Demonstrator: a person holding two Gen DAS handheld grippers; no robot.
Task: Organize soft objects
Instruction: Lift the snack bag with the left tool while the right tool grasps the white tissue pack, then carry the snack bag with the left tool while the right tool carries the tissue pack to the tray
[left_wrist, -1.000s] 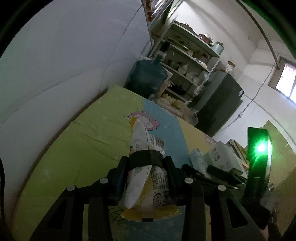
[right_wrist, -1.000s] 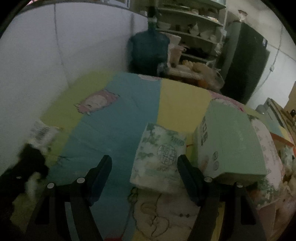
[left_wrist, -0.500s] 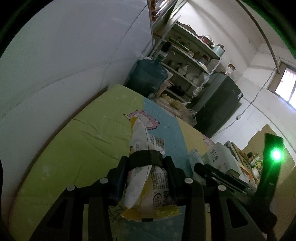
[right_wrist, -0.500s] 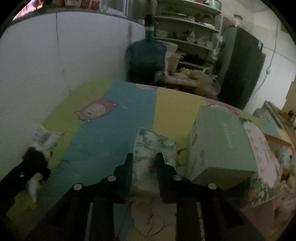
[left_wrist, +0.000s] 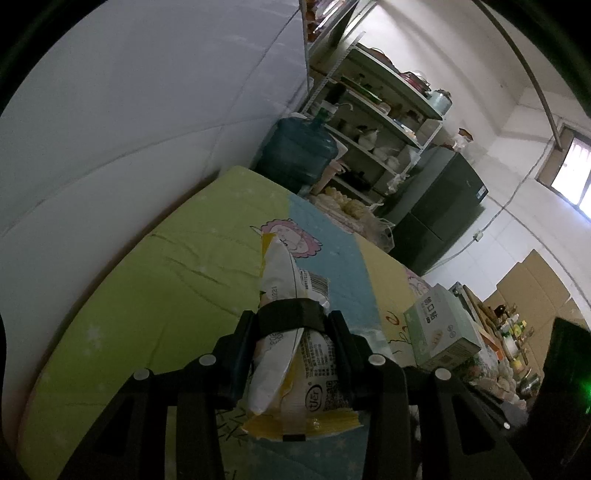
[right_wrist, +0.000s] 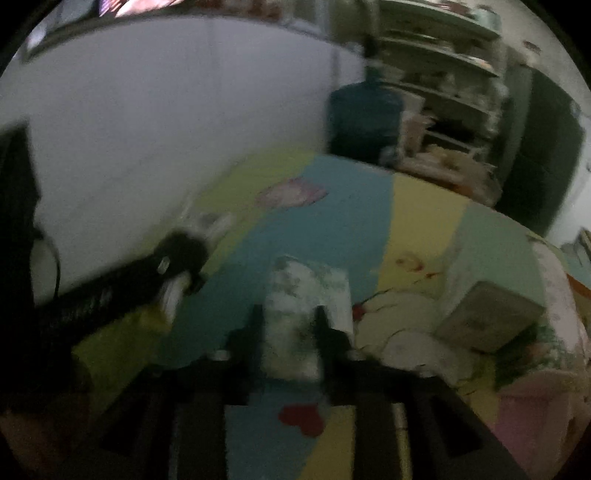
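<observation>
My left gripper (left_wrist: 291, 318) is clenched on a white and yellow snack bag (left_wrist: 284, 266), which stands up from the fingers at the lower centre, over the green part of the mat (left_wrist: 147, 295). Only the right view shows my right gripper (right_wrist: 288, 317): its jaws have just been opening, yet through the blur the fingers look pressed on a tissue pack (right_wrist: 306, 284) at the centre, above the blue stripe. A green box (left_wrist: 439, 325) lies at the right. At the upper right, shelves (left_wrist: 388, 122) hold dishes, beside a water jug (left_wrist: 295, 155).
</observation>
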